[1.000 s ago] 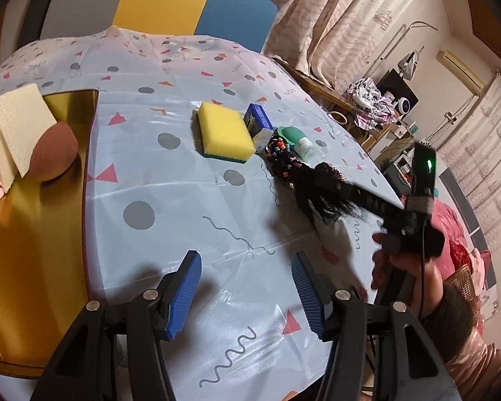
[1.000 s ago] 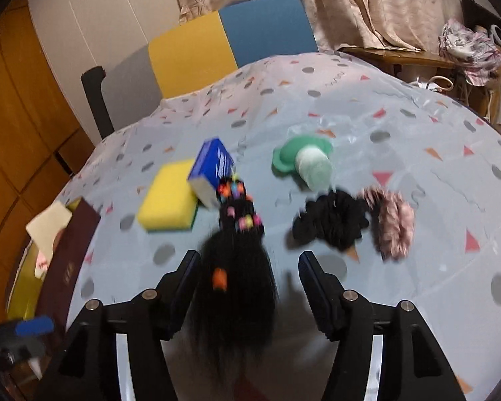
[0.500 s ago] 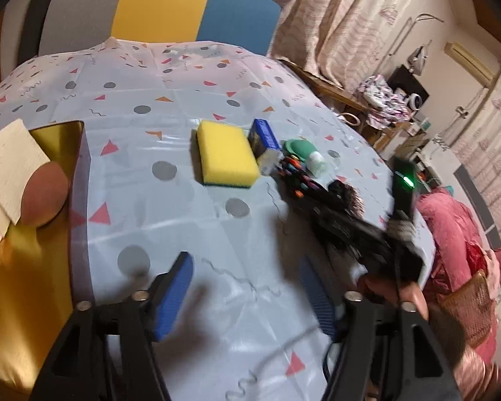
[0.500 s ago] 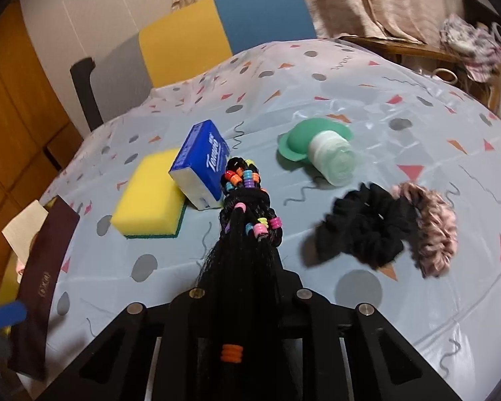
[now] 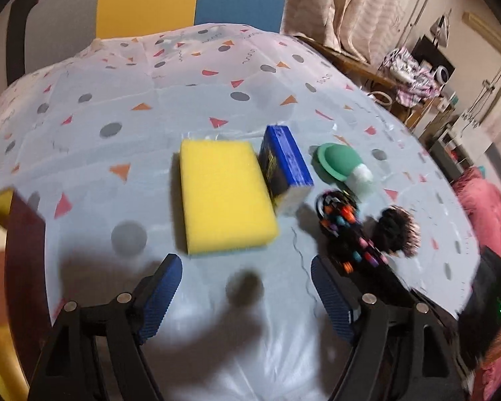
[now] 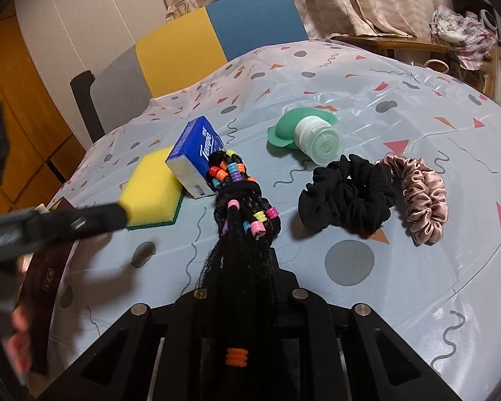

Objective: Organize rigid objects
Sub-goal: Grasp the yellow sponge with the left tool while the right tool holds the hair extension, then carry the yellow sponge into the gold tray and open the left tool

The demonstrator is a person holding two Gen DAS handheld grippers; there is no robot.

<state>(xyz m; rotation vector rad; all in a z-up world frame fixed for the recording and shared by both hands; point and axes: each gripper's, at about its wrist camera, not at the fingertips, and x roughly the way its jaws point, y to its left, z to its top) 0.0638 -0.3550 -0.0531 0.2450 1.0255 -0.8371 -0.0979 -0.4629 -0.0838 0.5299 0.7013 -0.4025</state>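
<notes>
My right hand-held gripper (image 6: 240, 287) is clamped on the black beaded hair extension (image 6: 242, 210), whose beaded end lies ahead of the fingers, touching the blue Tempo tissue pack (image 6: 197, 153). My left hand-held gripper (image 5: 245, 292) hovers with jaws wide, nothing between them, just short of the yellow sponge (image 5: 222, 197) beside that pack. Beyond the pack on the counter (image 6: 417, 100) lie a green bottle (image 6: 312, 138), a black scrunchie (image 6: 349, 195) and a pink scrunchie (image 6: 424, 197).

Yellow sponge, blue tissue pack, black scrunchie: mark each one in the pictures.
yellow sponge (image 5: 224, 197): left wrist view, middle of its top face.
blue tissue pack (image 6: 197, 153): right wrist view, on the printed blue side.
black scrunchie (image 6: 347, 193): right wrist view, on the gathered fabric near its middle.
</notes>
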